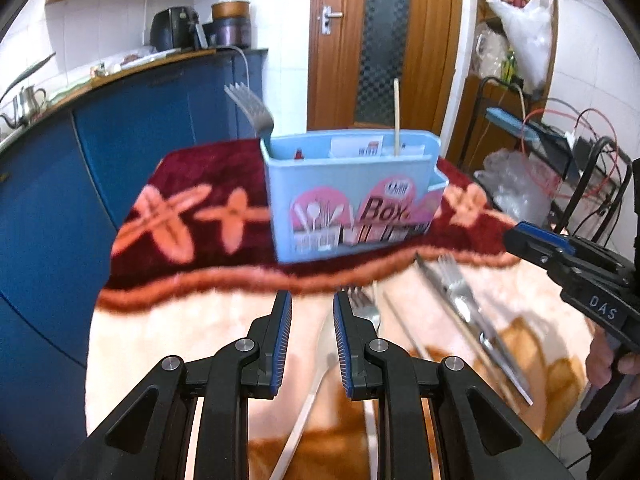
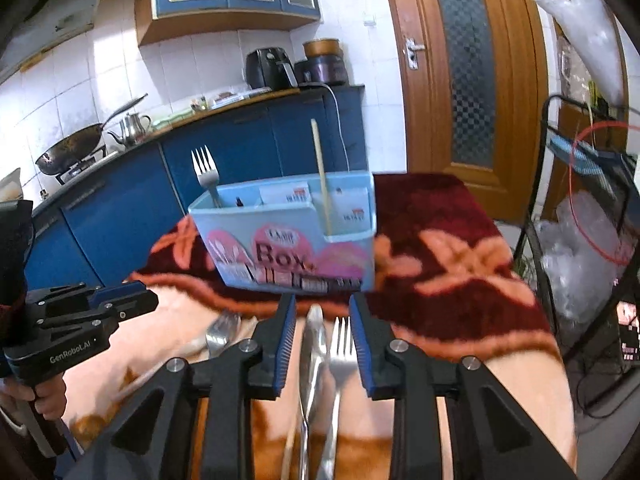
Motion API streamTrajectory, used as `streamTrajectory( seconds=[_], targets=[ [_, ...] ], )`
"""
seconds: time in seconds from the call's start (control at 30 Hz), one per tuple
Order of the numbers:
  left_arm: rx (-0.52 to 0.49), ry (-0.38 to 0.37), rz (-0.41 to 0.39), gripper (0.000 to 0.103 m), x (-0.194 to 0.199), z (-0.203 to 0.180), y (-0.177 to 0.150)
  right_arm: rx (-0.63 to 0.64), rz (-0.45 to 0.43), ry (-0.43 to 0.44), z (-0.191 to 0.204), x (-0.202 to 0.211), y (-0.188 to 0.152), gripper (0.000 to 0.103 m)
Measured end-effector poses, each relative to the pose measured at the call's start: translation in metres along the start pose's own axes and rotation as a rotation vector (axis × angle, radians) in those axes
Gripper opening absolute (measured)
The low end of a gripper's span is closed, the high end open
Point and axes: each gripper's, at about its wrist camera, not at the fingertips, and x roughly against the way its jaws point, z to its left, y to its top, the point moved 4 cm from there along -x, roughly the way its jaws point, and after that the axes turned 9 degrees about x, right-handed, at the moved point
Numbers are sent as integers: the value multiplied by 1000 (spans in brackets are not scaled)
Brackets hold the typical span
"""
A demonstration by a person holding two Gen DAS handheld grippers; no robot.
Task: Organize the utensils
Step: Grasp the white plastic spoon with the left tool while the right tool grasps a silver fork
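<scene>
A light blue utensil box [image 1: 352,196] stands on the blanket-covered table; it also shows in the right wrist view [image 2: 292,236]. A fork [image 1: 250,110] and a wooden chopstick [image 1: 397,116] stand upright in it. My left gripper [image 1: 312,304] is open above a white plastic spoon [image 1: 316,380], with a fork [image 1: 366,306] beside its right finger. My right gripper [image 2: 323,308] is open over a metal fork [image 2: 340,356] and a knife [image 2: 312,344] lying on the table. More cutlery [image 1: 464,300] lies to the right in the left view.
The red and peach blanket [image 2: 448,264] covers the table. Blue kitchen cabinets [image 1: 132,128] stand to the left and behind. A wire rack [image 2: 592,216] with plastic bags and cables stands at the right. A wooden door [image 2: 464,80] is behind.
</scene>
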Motion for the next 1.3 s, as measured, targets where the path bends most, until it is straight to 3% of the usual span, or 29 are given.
streamTrajectory(
  seconds=[0.27, 0.8, 1.07, 1.3],
  targets=[
    [-11, -1, 96, 21, -15, -1, -21, -35, 77, 13, -7, -8, -26, 35],
    [-41, 15, 207, 22, -50, -7, -36, -91, 171, 43, -20, -21, -51, 42],
    [-22, 8, 200, 24, -59, -5, -28, -93, 195, 54, -21, -26, -55, 43],
    [72, -35, 169, 18, -55, 12, -26, -85, 211, 50, -23, -30, -55, 43]
  ],
)
